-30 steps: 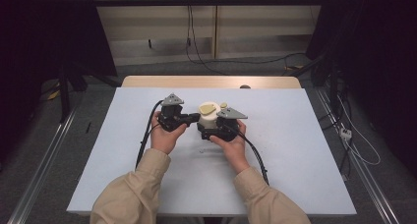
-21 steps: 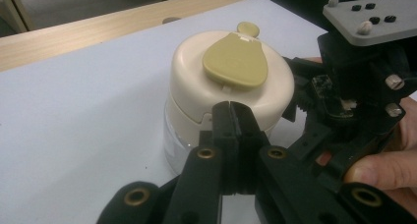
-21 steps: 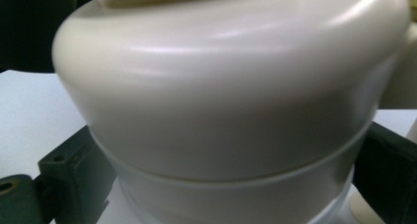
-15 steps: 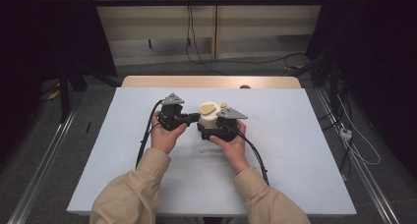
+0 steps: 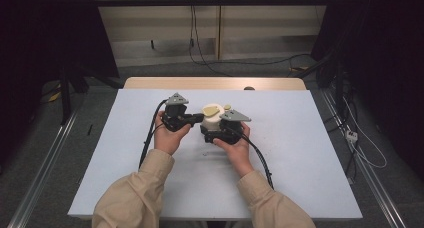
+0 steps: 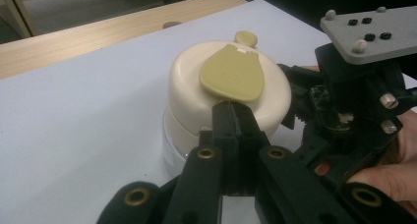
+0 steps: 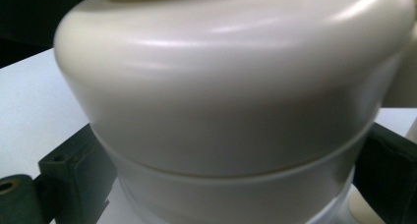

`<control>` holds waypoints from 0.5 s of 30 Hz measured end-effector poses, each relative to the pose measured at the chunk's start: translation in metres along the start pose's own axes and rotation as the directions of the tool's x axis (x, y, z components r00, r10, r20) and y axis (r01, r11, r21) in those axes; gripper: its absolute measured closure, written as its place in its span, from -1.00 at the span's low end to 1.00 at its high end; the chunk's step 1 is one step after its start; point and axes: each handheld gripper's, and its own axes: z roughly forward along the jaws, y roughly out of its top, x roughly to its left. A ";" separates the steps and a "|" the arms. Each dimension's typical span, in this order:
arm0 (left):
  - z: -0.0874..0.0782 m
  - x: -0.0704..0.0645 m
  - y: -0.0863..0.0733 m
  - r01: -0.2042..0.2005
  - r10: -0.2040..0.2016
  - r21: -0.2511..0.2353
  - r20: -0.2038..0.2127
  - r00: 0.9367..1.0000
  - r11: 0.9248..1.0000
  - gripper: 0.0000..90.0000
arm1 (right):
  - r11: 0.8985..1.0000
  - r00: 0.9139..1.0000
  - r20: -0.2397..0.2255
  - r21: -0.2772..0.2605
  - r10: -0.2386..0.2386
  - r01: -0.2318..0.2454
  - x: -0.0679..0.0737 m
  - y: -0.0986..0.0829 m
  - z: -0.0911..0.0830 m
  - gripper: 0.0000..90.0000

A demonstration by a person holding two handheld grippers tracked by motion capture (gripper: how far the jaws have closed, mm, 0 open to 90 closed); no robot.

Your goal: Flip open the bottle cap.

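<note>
In the high view, a cream container (image 5: 212,117) is seen standing on the white desk (image 5: 300,153), a little toward twelve o'clock of the middle. The left tool (image 5: 199,118) is brought in from nine o'clock at lid height, and the right tool (image 5: 216,134) is set against the container from five o'clock. A small tan cap (image 5: 227,107) lies just beside the container at one o'clock.

In the left gripper view, the left tool (image 6: 231,117) is seen with its jaws pressed together, their tips at the six o'clock edge of the tan flap (image 6: 232,74) on the domed lid (image 6: 196,94). Whether the flap's edge is actually pinched cannot be told; the tips at least touch the lid there. The right tool's body is seen at three o'clock, held in a hand (image 6: 388,177).

In the right gripper view, the container (image 7: 231,101) is seen close up, with the black jaws spread wide at eight and four o'clock around its lower part, apparently bearing on its sides.

The container is judged to be stiff, smooth plastic, probably light and rather slippery, so a hold low on the straight wall below the lid seam is favoured. The flap looks thin and somewhat flexible and is best taken at its free edge.
</note>
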 end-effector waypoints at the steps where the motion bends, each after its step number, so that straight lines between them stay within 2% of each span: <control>1: 0.000 0.000 0.000 -0.001 0.001 -0.005 0.000 1.000 1.000 1.00 | 1.000 1.000 0.000 0.000 -0.001 0.001 0.000 0.000 0.000 -0.93; 4: 0.000 0.000 0.001 0.009 -0.009 -0.003 0.003 1.000 1.000 1.00 | 1.000 1.000 0.000 0.002 -0.003 0.003 0.000 0.000 0.000 -0.93; 9: 0.000 0.000 0.003 0.002 -0.002 0.002 0.000 1.000 1.000 1.00 | 1.000 1.000 0.003 0.003 -0.005 0.005 0.000 0.000 0.000 -0.93; 15: 0.000 -0.001 0.004 0.014 -0.014 -0.015 0.004 1.000 1.000 1.00 | 1.000 1.000 0.005 0.004 -0.010 0.010 0.001 0.000 0.000 -0.93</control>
